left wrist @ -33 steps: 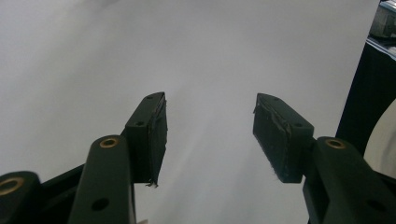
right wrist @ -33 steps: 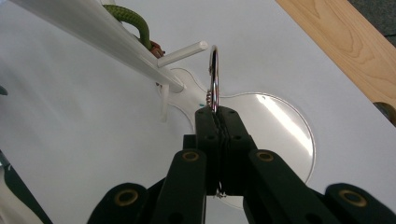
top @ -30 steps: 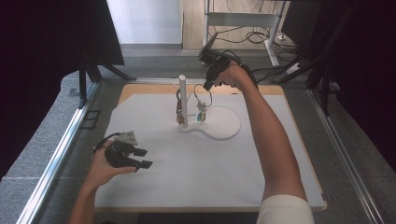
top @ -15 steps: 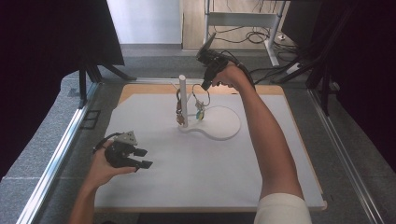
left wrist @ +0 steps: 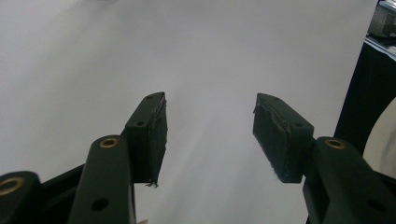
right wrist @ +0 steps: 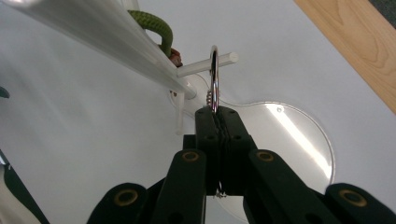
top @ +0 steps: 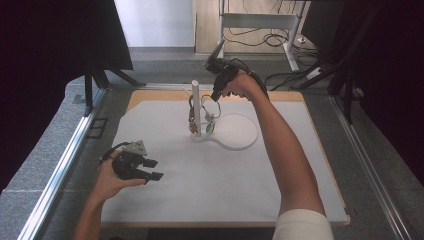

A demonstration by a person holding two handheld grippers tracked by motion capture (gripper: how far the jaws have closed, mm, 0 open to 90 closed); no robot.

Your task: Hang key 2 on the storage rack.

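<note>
Ring (right wrist: 214,77), a metal loop, sits pinched edge-on between the closed jaws of the right gripper (right wrist: 215,112), which clamp its lower arc. The loop's upper part circles a thin white peg (right wrist: 208,64) that sticks out sideways from the white post (top: 196,107). In the right gripper view, a green cord (right wrist: 152,23) hangs just behind the post. The post rises from a clear base (top: 235,132) with a round plate lying right of it, toward the far middle of the white mat (top: 250,185). In the high view, the right gripper (top: 216,96) points down at the post from the far side. The left gripper (top: 152,170) rests at the near left of the mat, well apart from the post, with its jaws wide and nothing between them.
</note>
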